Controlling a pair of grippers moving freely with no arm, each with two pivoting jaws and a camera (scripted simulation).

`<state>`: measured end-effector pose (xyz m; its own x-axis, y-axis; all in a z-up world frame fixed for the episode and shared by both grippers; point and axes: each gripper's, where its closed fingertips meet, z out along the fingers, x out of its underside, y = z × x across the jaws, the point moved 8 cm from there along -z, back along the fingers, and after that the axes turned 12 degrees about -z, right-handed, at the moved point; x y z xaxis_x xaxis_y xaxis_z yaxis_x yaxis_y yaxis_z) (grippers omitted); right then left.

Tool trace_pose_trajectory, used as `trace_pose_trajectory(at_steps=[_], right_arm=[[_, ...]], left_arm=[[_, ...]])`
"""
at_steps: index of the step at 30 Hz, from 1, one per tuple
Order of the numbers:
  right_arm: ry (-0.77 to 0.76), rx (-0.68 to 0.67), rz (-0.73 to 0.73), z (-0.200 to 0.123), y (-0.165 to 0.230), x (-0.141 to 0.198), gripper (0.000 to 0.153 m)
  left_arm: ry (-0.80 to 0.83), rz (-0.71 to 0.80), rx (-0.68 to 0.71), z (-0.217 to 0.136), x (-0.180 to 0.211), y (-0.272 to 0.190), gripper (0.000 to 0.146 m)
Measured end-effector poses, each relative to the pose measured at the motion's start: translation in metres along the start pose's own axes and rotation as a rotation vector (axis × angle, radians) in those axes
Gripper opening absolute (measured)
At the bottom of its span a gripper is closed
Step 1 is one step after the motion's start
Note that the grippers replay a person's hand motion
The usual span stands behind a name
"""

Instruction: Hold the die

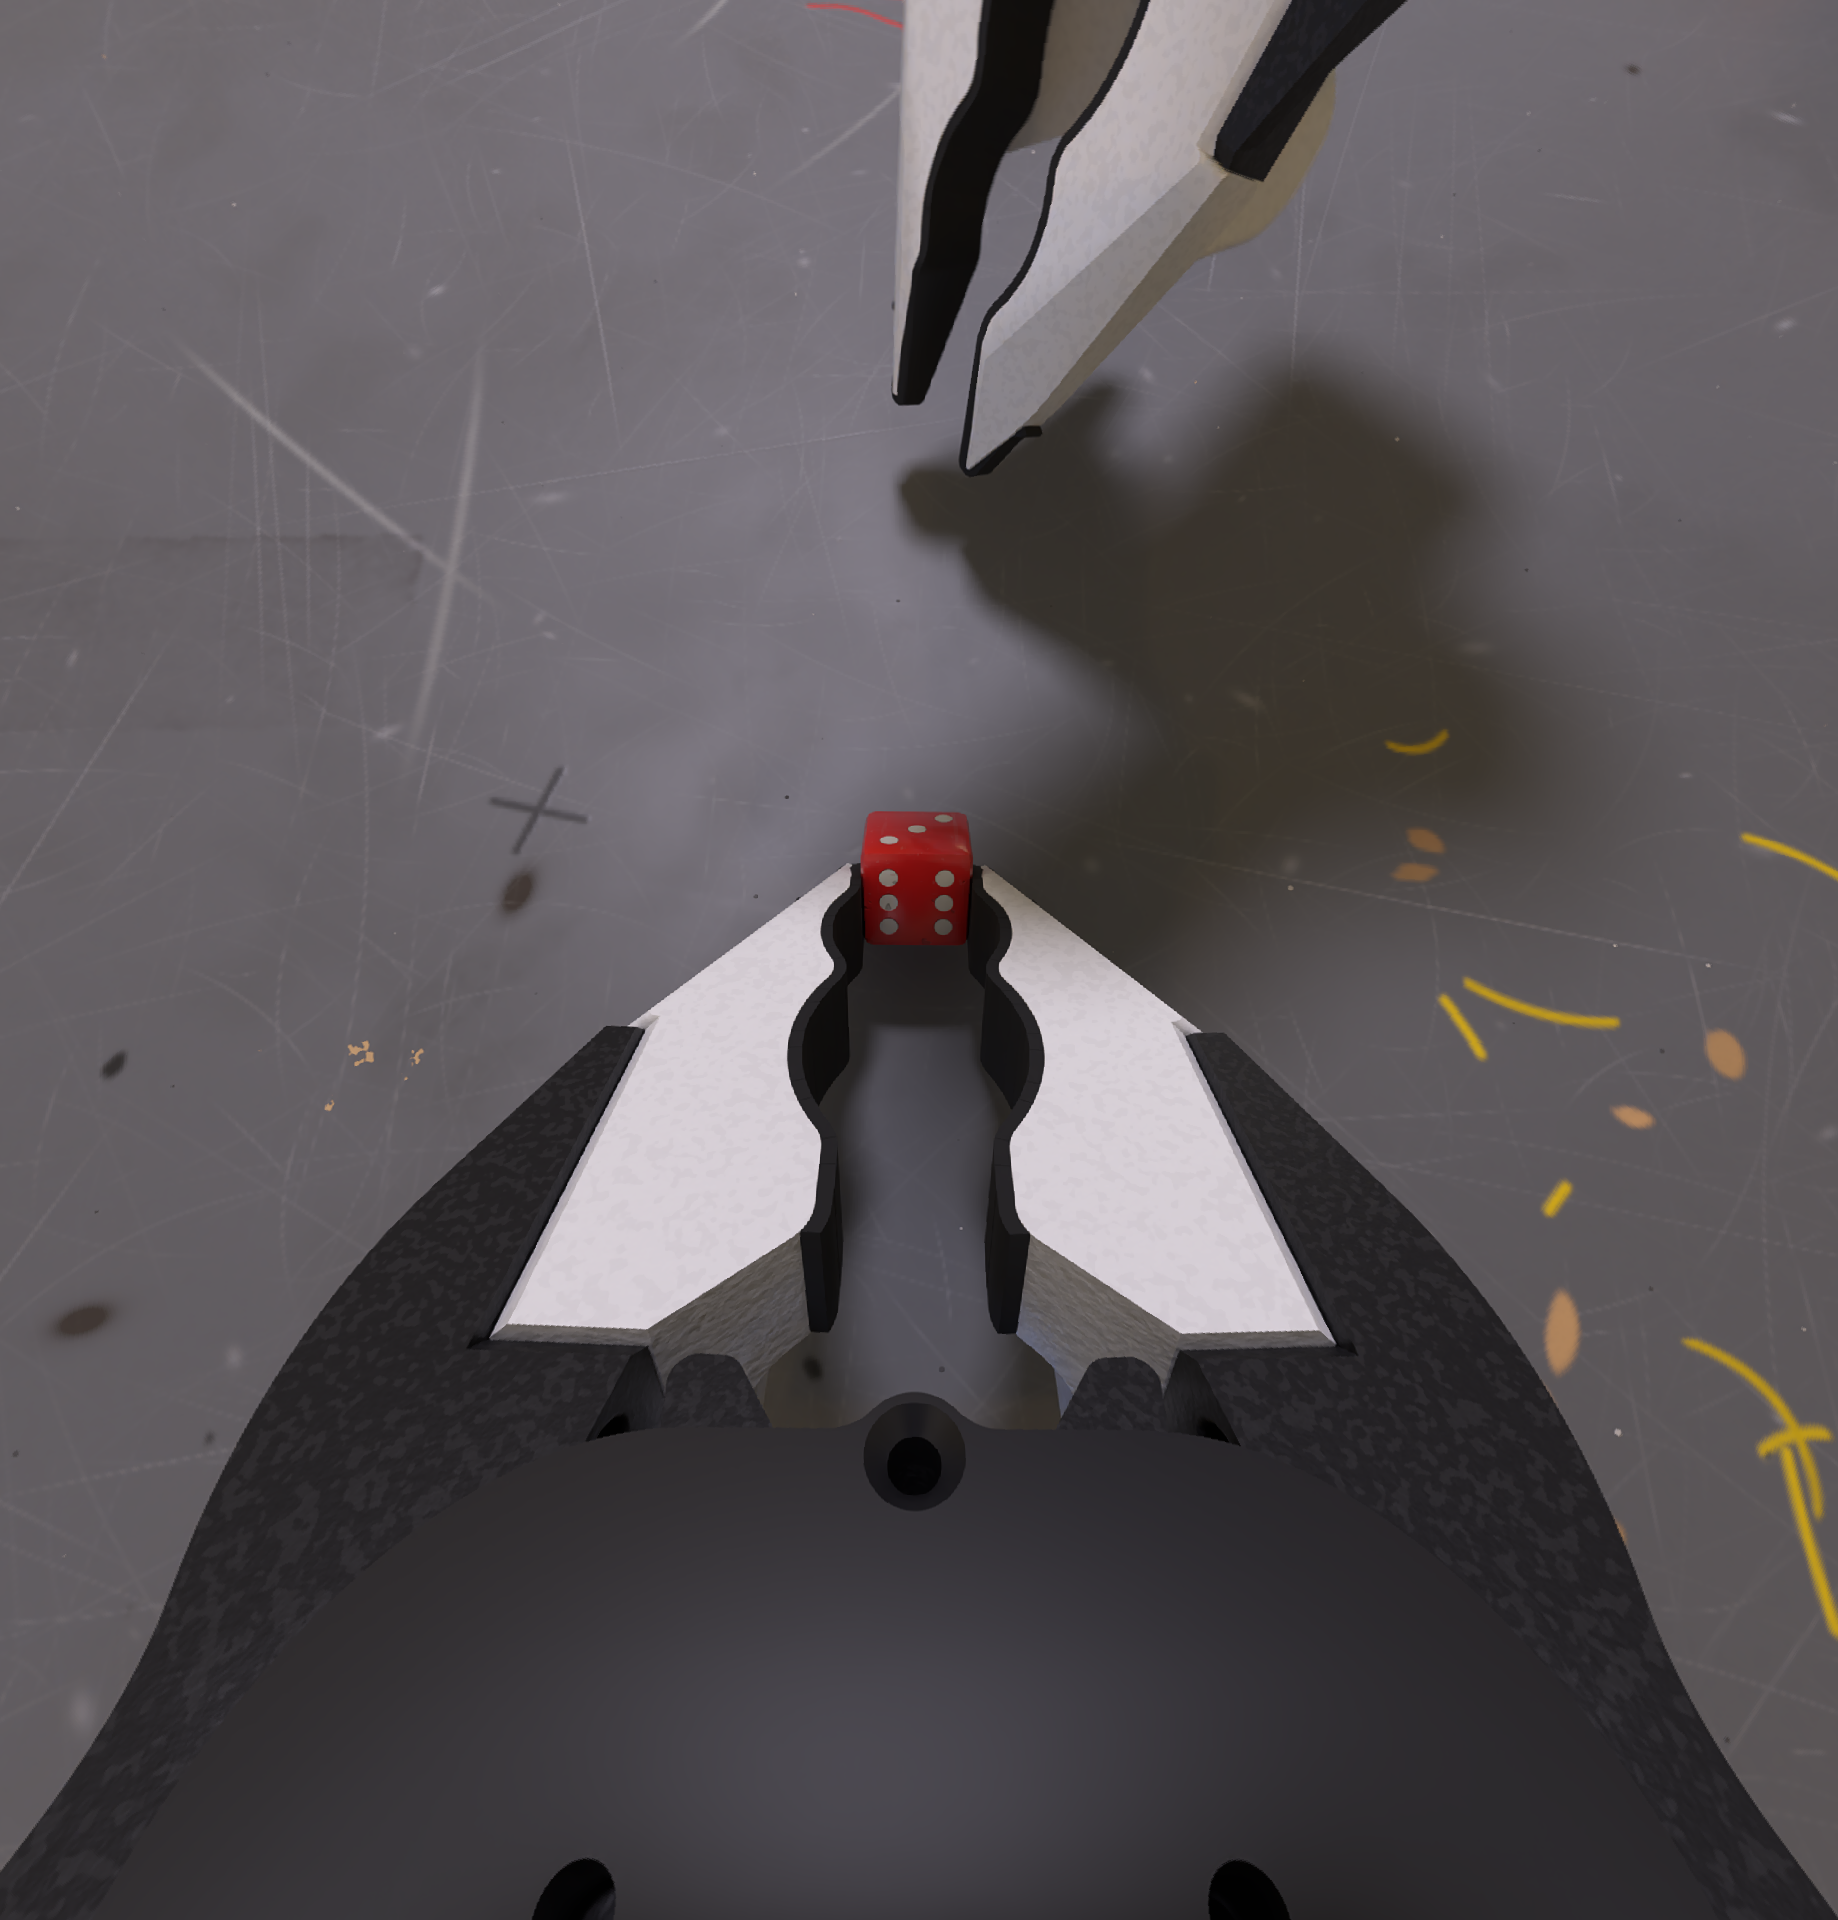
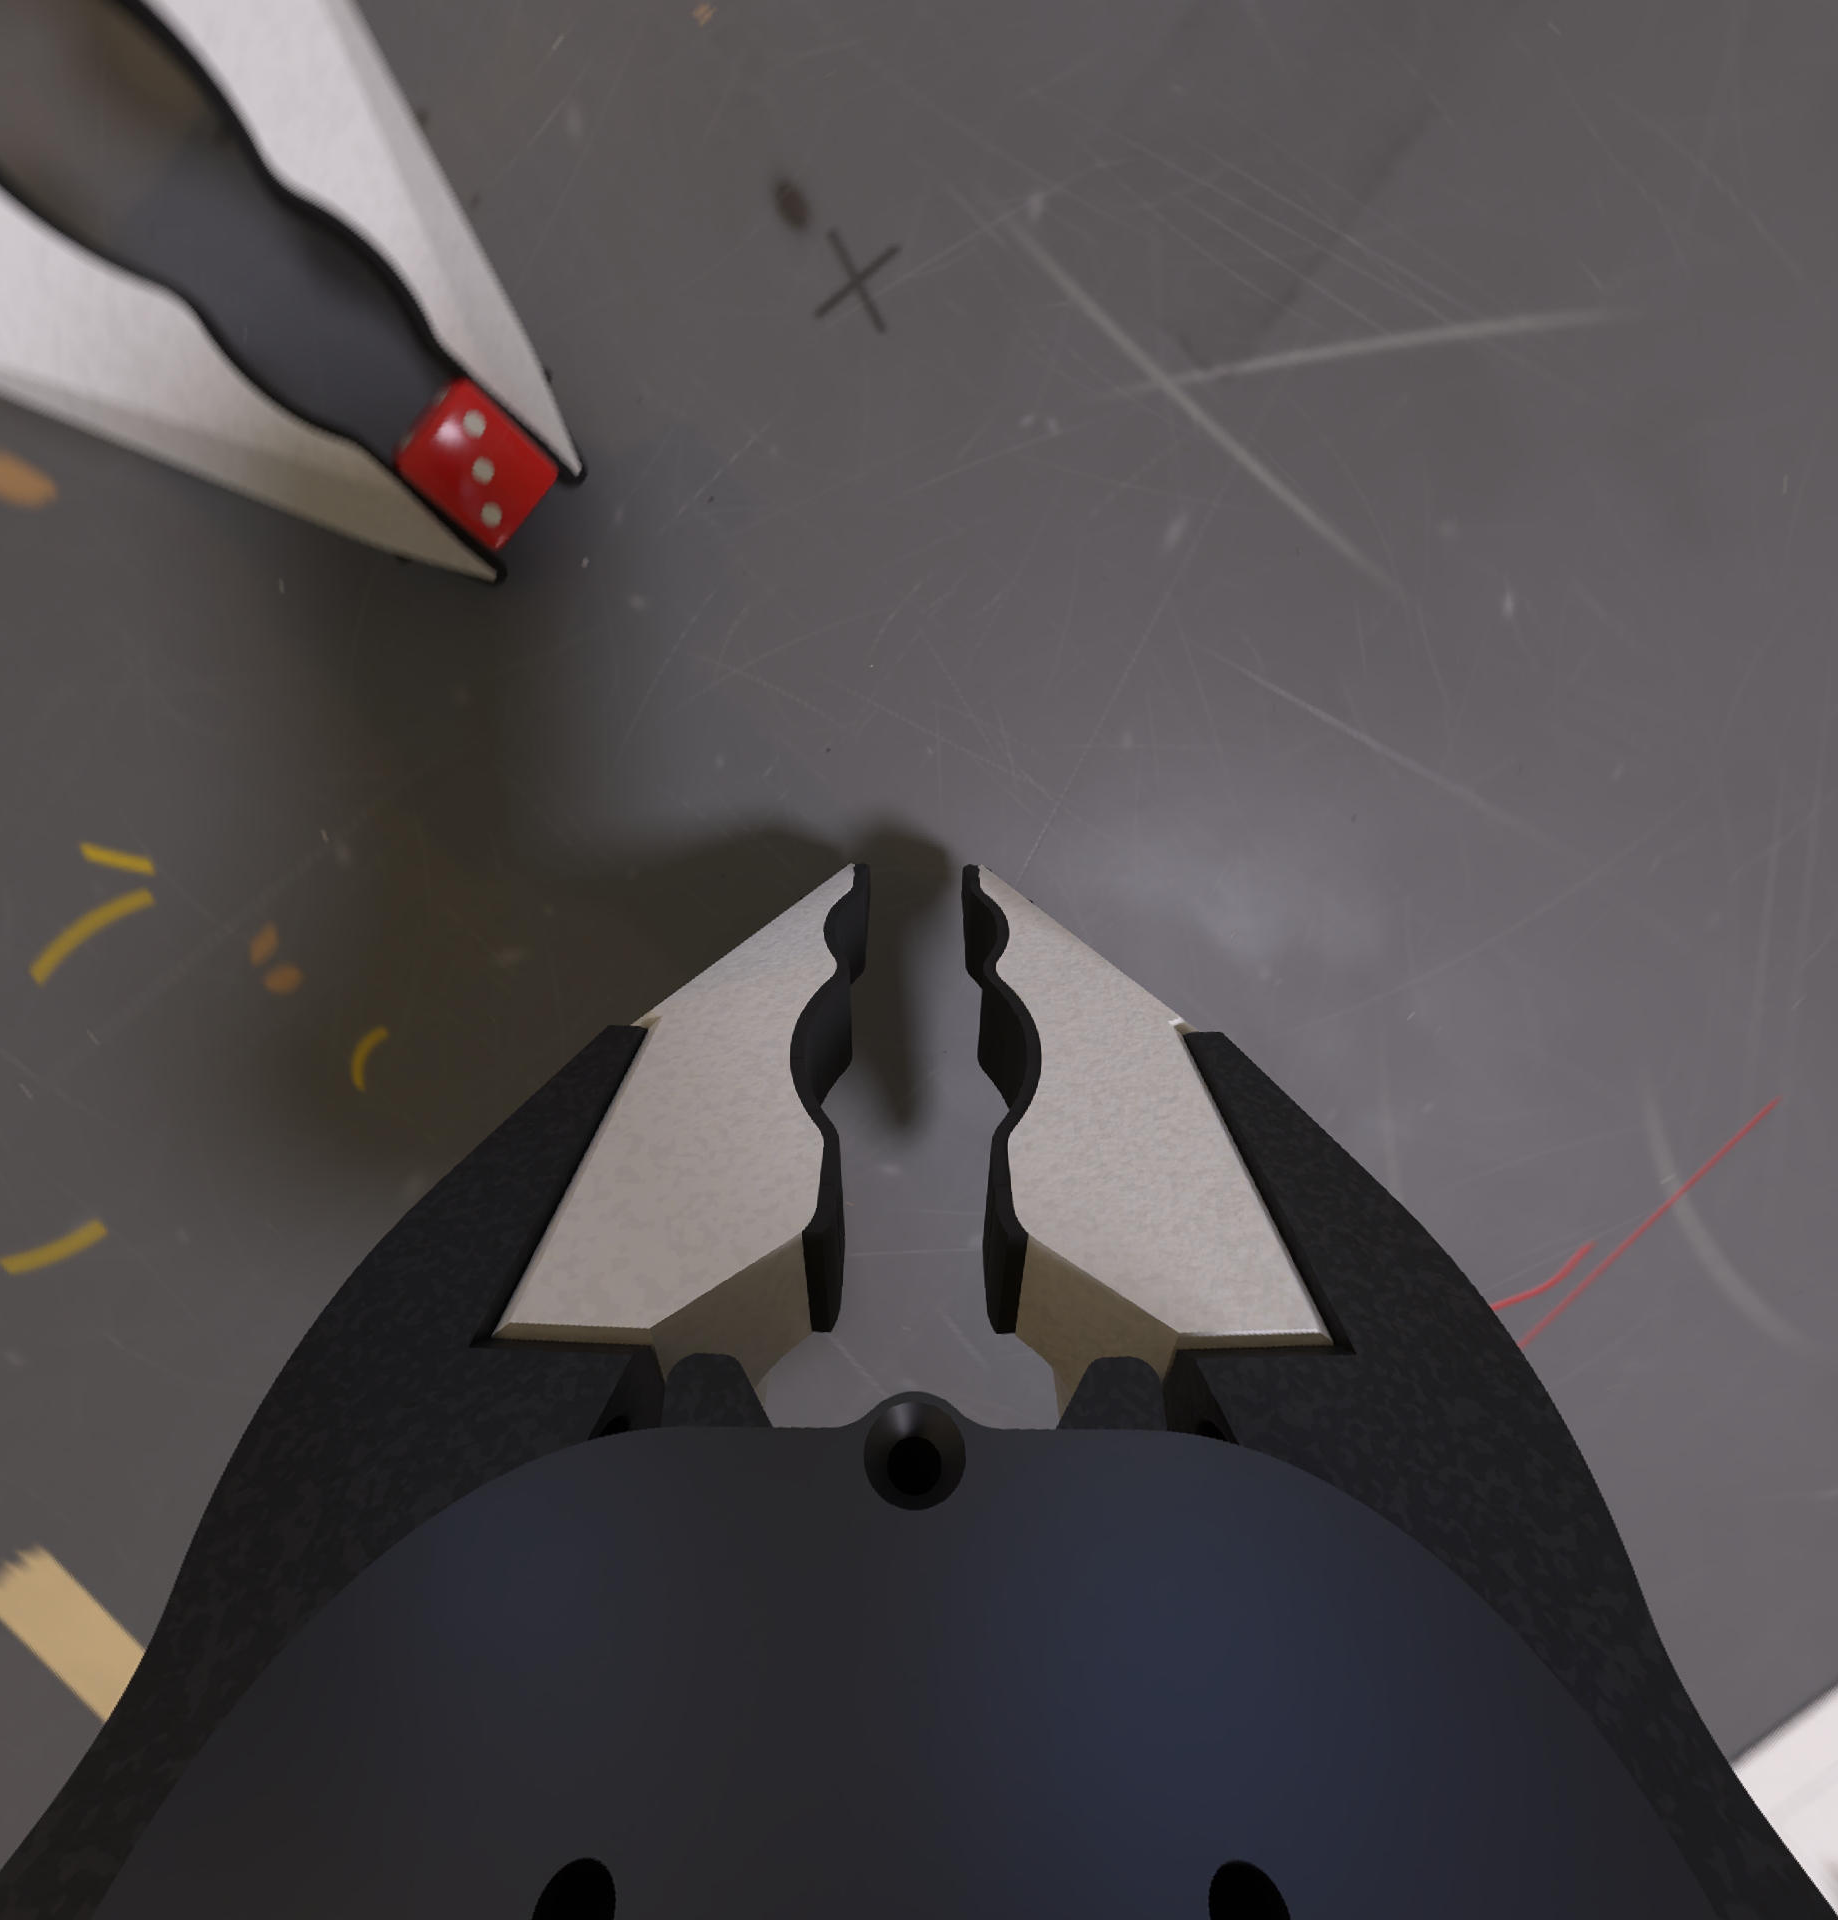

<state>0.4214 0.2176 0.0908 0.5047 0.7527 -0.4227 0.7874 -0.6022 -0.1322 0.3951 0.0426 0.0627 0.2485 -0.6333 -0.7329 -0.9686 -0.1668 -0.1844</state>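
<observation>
A small red die (image 1: 915, 883) with white pips sits pinched between the tips of my left gripper (image 1: 916, 871), which is shut on it. The same die (image 2: 473, 462) and left gripper (image 2: 534, 520) show at the upper left of the right wrist view. I cannot tell whether the die touches the table. My right gripper (image 2: 915, 873) is empty, its jaws standing a narrow gap apart, well away from the die. In the left wrist view, the right gripper (image 1: 946, 434) hangs above the table beyond the die.
The surface is a scratched grey tabletop (image 1: 375, 520) with a drawn cross (image 1: 539, 810), yellow strokes (image 1: 1798, 1496) and tan spots. A tan tape strip (image 2: 53, 1621) and a white object (image 2: 1819, 1787) lie at the lower edges of the right wrist view.
</observation>
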Motion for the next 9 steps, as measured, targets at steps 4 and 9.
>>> trace_pose_trajectory(at_steps=[4, 9], right_arm=[[-0.038, 0.045, 0.087, 0.0029, 0.0042, 0.0046, 0.019], [-0.057, 0.041, -0.085, -0.0053, 0.0029, 0.0020, 0.031]], left_arm=[[0.000, 0.002, -0.003, 0.0001, 0.0000, -0.0001, 0.019], [0.000, 0.001, -0.002, 0.0001, 0.0000, 0.0000, 0.019]])
